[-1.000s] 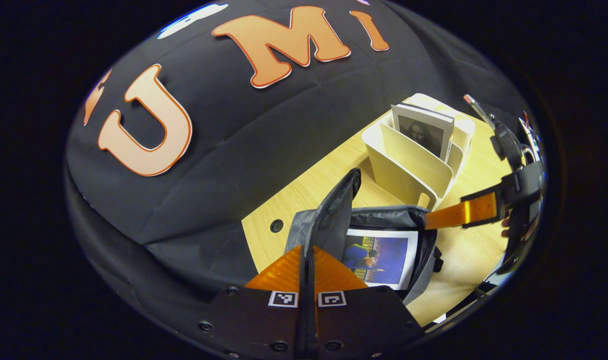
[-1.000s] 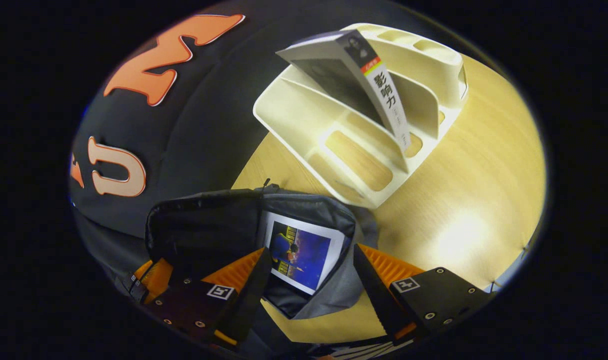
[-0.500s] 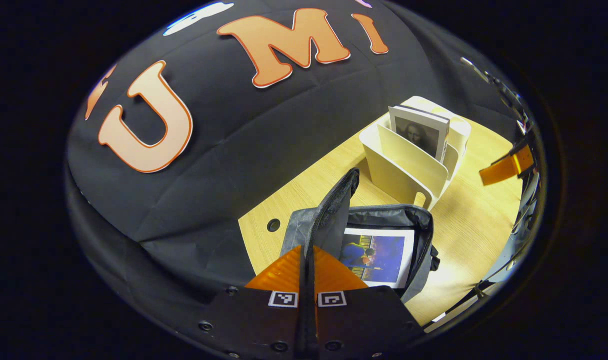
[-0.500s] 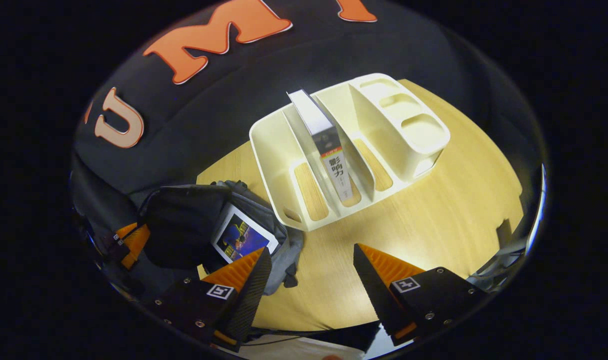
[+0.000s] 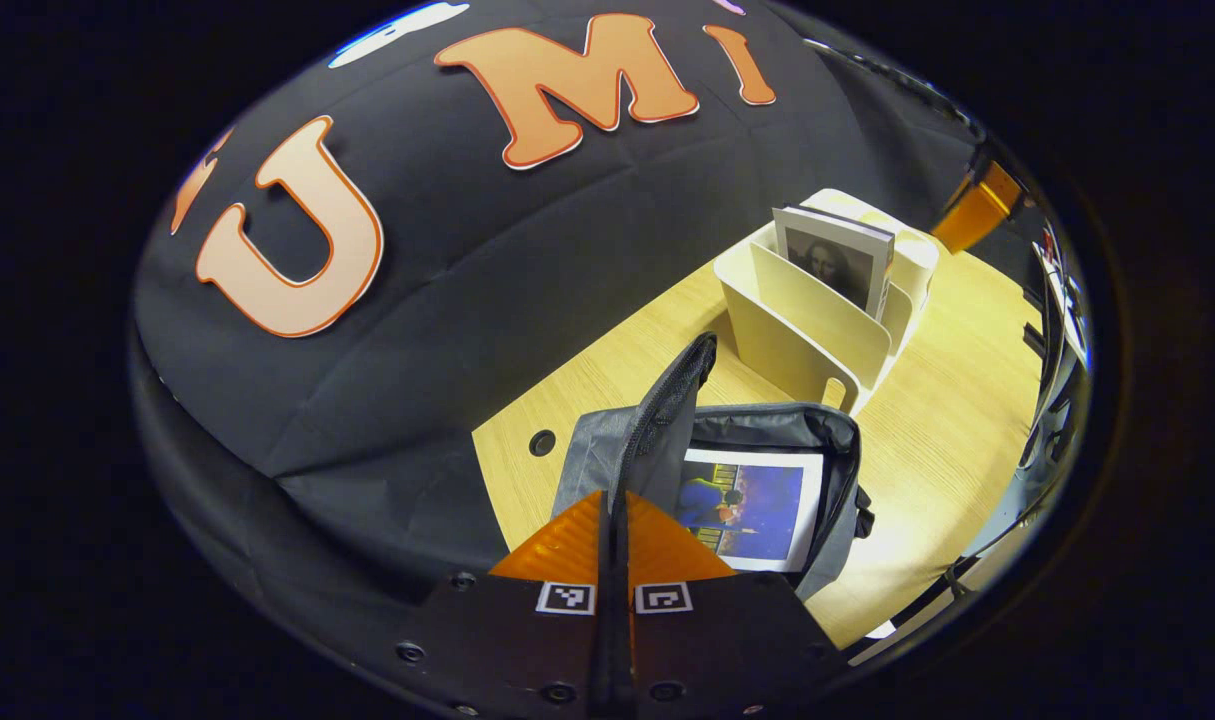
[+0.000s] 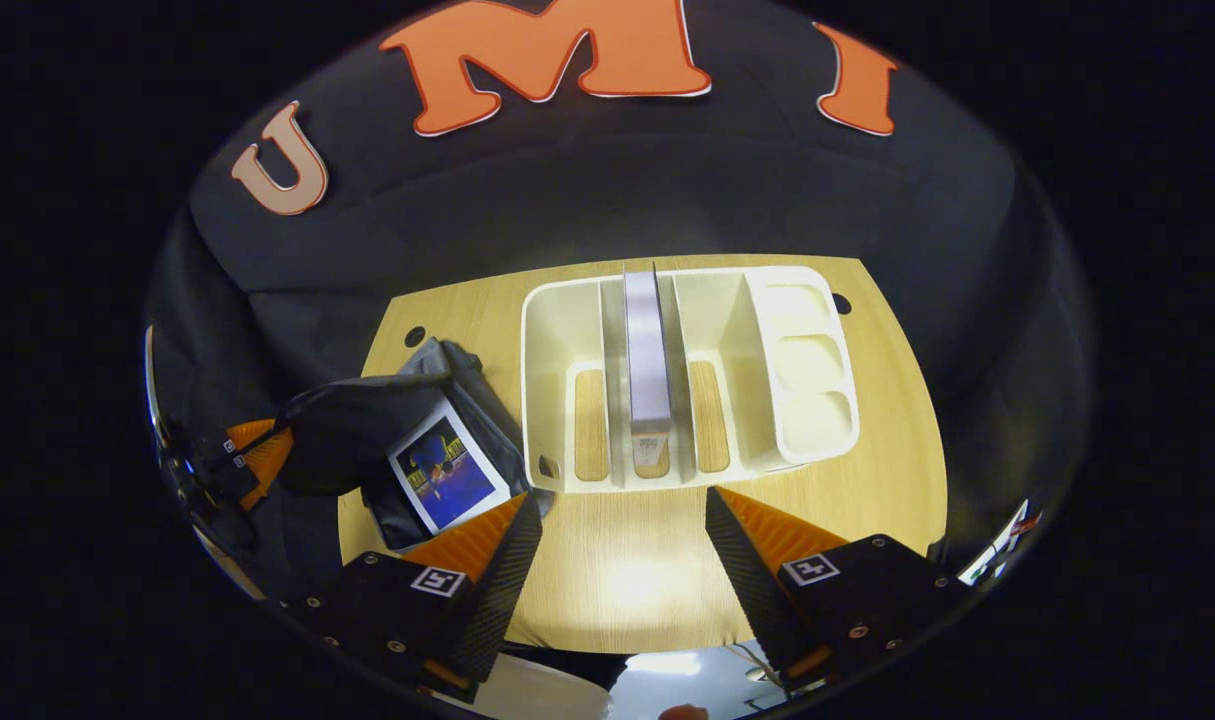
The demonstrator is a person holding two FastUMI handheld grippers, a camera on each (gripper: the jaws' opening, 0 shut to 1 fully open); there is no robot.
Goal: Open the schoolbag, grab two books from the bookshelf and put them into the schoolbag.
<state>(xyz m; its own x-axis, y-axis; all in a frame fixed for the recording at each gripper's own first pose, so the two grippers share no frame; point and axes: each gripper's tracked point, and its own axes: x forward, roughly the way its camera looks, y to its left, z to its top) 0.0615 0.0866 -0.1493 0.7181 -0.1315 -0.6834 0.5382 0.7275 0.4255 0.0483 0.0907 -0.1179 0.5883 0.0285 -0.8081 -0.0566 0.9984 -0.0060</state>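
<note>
On the pale wooden desk a grey fabric schoolbag lies unzipped beside a cream plastic bookshelf, the two nearly touching. Inside the bag lies a white-bordered book with a blue picture cover. A grey-spined book stands upright in the shelf's middle slot. The left tool is clamped tight on the bag's raised zipper flap. The right tool hovers above the desk before the shelf, fingers spread wide, holding nothing.
</note>
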